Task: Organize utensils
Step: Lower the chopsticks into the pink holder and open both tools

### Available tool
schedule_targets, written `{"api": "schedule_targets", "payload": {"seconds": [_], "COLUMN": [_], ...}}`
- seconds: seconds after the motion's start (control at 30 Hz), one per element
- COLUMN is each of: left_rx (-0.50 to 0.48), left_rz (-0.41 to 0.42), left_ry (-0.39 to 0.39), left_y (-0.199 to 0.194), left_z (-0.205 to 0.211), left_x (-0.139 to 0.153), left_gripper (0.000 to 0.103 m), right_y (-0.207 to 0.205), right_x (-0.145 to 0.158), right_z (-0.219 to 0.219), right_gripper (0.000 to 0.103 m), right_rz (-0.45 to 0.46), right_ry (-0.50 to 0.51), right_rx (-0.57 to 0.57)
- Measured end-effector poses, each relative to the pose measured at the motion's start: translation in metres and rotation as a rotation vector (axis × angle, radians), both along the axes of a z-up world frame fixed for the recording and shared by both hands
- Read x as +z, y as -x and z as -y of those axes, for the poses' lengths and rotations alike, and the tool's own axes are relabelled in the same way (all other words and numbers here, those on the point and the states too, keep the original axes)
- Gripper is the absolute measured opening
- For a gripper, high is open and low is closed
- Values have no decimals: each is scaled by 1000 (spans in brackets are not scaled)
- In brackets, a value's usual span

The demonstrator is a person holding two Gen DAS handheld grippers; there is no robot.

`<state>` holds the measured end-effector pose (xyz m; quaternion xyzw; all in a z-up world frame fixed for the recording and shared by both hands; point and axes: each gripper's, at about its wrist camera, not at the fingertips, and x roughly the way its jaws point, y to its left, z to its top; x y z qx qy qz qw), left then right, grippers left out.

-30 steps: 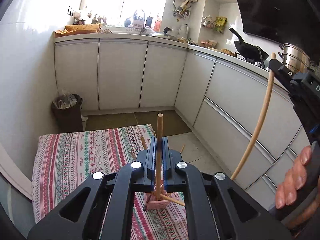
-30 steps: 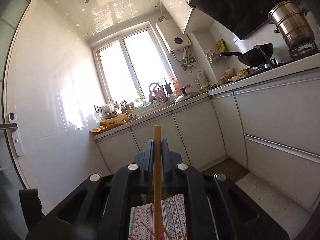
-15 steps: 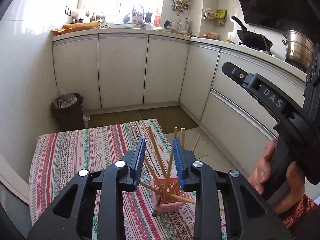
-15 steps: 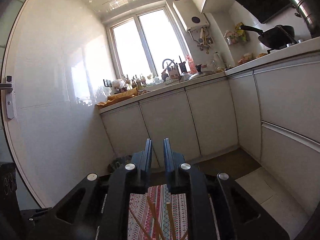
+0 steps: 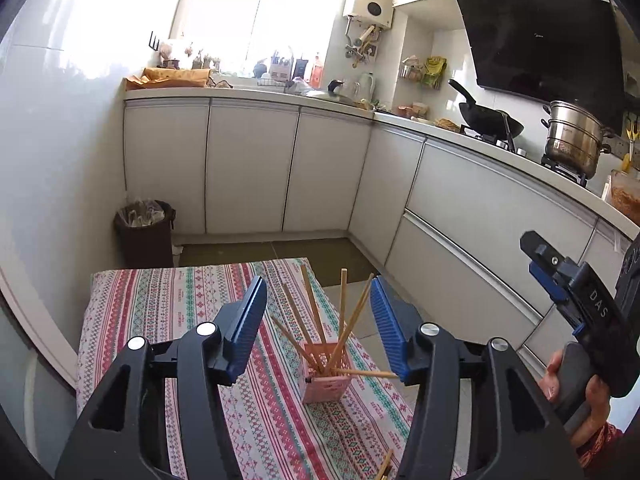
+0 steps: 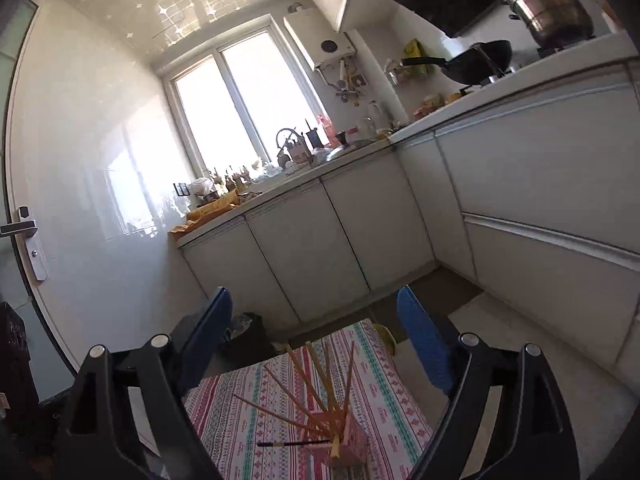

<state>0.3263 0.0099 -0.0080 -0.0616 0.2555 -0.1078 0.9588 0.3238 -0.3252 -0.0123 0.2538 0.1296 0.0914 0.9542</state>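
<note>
Left gripper (image 5: 318,322) above the table (image 5: 132,304), blue fingers (image 5: 246,322) spread wide, nothing between them. Right gripper (image 6: 316,344) likewise high over the table, fingers (image 6: 424,344) wide apart and empty; also seen from the left wrist view at the right edge, gripped by a hand (image 5: 576,396). Pink basket (image 5: 324,376) upright on the striped cloth (image 5: 160,292), near the table's right edge. Wooden chopsticks (image 5: 343,308) standing in the basket, fanned out at different angles, one lying nearly flat and poking out sideways past the rim. From the right wrist view, one dark-tipped stick (image 6: 294,444) lying level, reaching left from the basket. Another wooden stick end (image 5: 386,468) at the bottom of the left wrist view, between the gripper's arms. Bin (image 5: 144,232) on the floor by the cupboards; wok (image 5: 490,120) and steel pot (image 5: 572,140) on the stove.
</note>
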Motion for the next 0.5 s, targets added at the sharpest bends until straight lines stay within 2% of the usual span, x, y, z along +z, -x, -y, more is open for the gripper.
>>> {"api": "schedule_targets", "payload": {"seconds": [0.07,0.13,0.23,0.3,0.43,0.5], "left_rx": [3,-2,-19,-43,-131,-169], "left_rz": [-32,-69,-146,-195,-295,-349], "left_ry": [9,26,27,-7,-61,-93], "left_y": [5,9,13,16,17,16], "left_z": [-1,-1,4,12,37,47], "left_x": [-8,-17,-36,-50,-76,-89], "left_gripper": [64,65,73,80,84,85], "right_y": [13,25,38,45,59,68], "right_x": [-18,-34,-57,-71,-108,-133], "right_z": [7,12,12,10,6,6], "right_gripper": [95,97,97,96,96,96], "right_rz": [-76,-136,-243,-325,-504,-603], "right_ry": [-14,-10,24,77,134,130], "right_rx": [-43,-78,-127,-169,-164,-161]}}
